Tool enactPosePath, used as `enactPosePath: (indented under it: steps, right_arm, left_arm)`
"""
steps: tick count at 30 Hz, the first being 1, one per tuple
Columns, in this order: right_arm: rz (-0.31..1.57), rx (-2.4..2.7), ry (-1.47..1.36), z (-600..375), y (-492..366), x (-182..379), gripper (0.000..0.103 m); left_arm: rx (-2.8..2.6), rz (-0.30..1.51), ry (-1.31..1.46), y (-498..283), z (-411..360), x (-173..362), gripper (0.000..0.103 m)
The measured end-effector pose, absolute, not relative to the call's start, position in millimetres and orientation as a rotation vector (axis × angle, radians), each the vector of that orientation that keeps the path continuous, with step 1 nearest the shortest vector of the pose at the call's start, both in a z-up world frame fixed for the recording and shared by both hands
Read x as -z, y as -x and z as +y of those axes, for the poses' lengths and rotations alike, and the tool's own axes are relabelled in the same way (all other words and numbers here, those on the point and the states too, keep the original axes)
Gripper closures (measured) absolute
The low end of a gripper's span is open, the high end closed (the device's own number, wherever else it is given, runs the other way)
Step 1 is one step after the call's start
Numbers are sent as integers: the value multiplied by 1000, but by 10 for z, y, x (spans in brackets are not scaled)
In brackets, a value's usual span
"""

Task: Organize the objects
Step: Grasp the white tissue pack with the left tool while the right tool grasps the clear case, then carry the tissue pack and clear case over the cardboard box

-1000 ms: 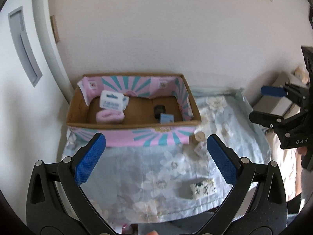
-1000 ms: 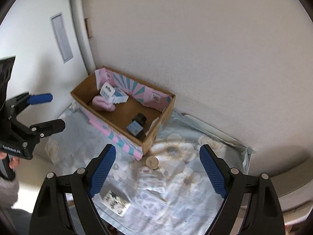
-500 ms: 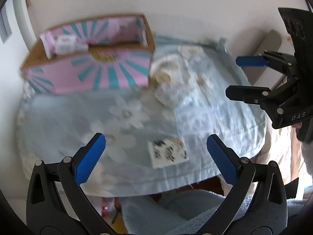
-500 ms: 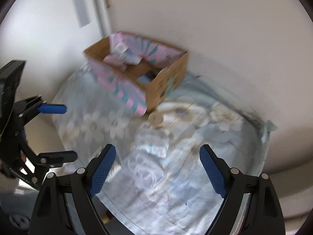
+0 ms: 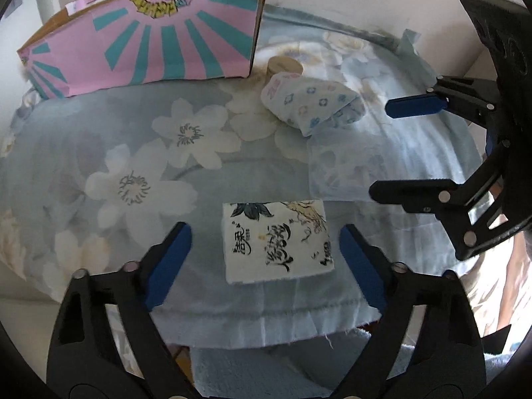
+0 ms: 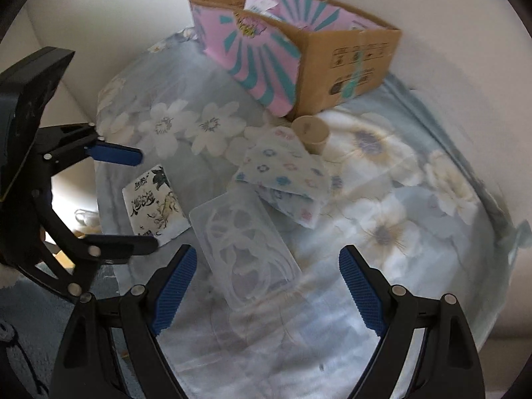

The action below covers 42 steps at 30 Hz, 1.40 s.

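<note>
Both tongs are spread wide and hold nothing. The left tongs (image 5: pixel 266 259) hang over a tissue pack (image 5: pixel 277 241) lying flat near the desk's (image 5: pixel 99 139) front edge, its long side running across between the blue tips. The right tongs (image 6: pixel 267 282) hang over a clear plastic packet (image 6: pixel 246 249), its long side pointing away toward the box (image 6: pixel 299 46).

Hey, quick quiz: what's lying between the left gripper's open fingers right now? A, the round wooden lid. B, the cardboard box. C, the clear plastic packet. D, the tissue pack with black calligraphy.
D: the left gripper is open with the tissue pack lying flat on the floral cloth between its blue fingers, not yet gripped.
</note>
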State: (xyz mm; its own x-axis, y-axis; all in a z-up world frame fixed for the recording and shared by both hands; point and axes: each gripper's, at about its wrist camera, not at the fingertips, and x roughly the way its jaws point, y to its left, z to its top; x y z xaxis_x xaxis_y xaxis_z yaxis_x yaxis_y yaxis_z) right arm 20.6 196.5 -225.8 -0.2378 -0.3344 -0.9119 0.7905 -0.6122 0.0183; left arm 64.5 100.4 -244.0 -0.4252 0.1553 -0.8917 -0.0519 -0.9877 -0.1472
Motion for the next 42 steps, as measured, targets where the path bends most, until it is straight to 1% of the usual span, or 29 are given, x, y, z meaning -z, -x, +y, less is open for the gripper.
enactPosePath:
  steps: [1,4,5,6,7,9,11,15,21,32,42]
  right_arm:
    - [596,1913,-1254,1947,-197,2284,18]
    - [629,1867,-1262,1862,-177,2370,18]
    - [642,1856,-1251,1835,-186,2392,18]
    - [651,1846,-1243,1813,-197,2409,21]
    - [656,1841,-1239,1795,-203,2422,23]
    - [677,1822,-1236,1756,-210,2460,35]
    - [697,1809,-1234,1733,-224,2491,43]
    - [701,1801,-1222,1699,-231,2468,49]
    - [723,1798,-1208,1682,-275,2413,52]
    - [697,1833,-1214,1739,-417,2296,53]
    - [617,1919,-1233,1926,-429,2053,53]
  left_arm:
    - [-2543,-145,1619,-634,1009,2467,24]
    - [-2545,-128,1616,-639,1020,2474,25]
    - [-2546,-122,1611,-640,1021,2471,30]
    - [-2549,-105,1601,-648,1029,2463,34]
    - [-2545,-103,1595,-648,1035,2458,41]
    - [-2534,-87,1600,-628,1056,2445,41]
    - [-2523,-75,1601,-615,1059,2434,42]
    - [-2519,-79,1602,-616,1023,2398,43]
    - [-2525,-97,1597,-616,951,2296,43]
    - [-2536,-145,1565,-661,764,2040,43]
    - [-2520,-146,1524,-563,655,1827,43]
